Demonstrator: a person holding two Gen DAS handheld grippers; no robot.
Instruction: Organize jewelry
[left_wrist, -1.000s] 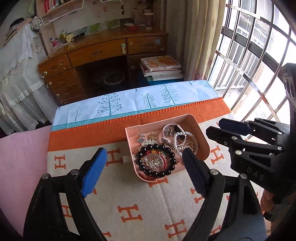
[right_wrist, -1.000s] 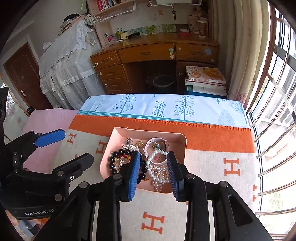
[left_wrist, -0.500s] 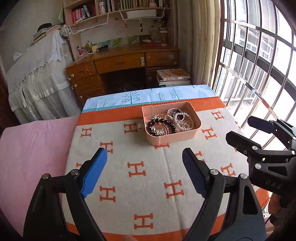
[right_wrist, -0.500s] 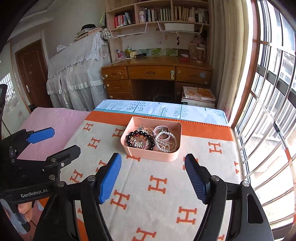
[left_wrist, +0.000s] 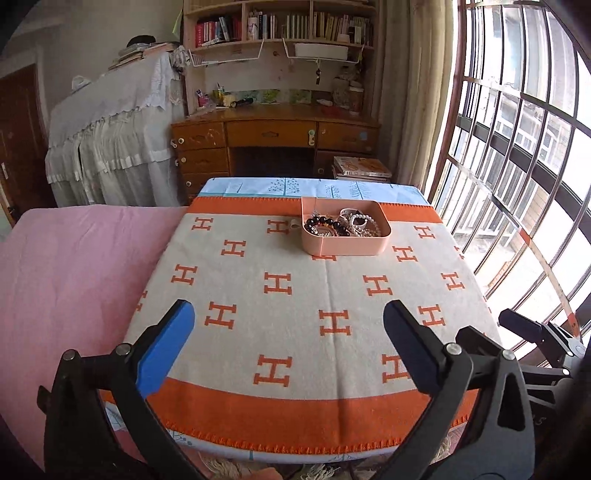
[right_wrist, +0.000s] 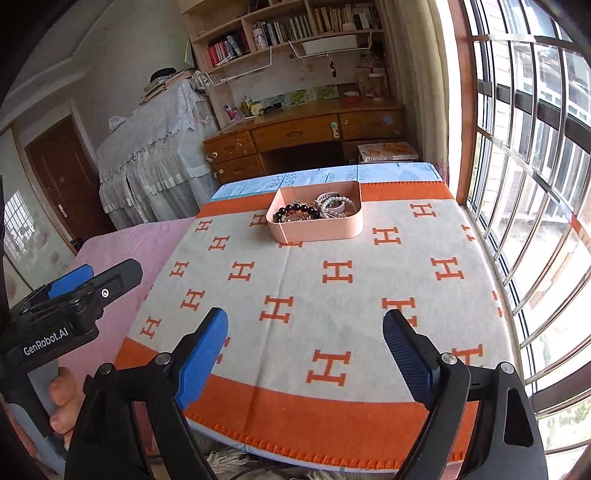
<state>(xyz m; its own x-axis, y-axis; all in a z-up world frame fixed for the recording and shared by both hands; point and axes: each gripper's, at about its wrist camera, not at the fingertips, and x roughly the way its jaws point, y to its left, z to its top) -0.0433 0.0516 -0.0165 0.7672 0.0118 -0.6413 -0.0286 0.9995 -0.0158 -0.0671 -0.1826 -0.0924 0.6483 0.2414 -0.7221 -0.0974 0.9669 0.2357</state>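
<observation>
A pink tray (left_wrist: 345, 248) sits at the far side of the table on the H-patterned blanket (left_wrist: 295, 295). It holds a black bead bracelet (left_wrist: 325, 223), a white pearl bracelet (left_wrist: 364, 219) and other small jewelry. The tray also shows in the right wrist view (right_wrist: 317, 230) with the black beads (right_wrist: 295, 212) and pearls (right_wrist: 338, 201). My left gripper (left_wrist: 288, 347) is open and empty, far back over the near table edge. My right gripper (right_wrist: 304, 350) is open and empty, also near the front edge.
A pink bed sheet (left_wrist: 74, 277) lies left of the table. A wooden desk (left_wrist: 273, 140) with bookshelves stands behind, books (left_wrist: 360, 168) stacked on the floor beside it. A barred window (left_wrist: 517, 166) runs along the right.
Both grippers have pulled back from right above the tray to the near table edge. The right gripper's jaws have opened wide. The jewelry stays in the tray.
</observation>
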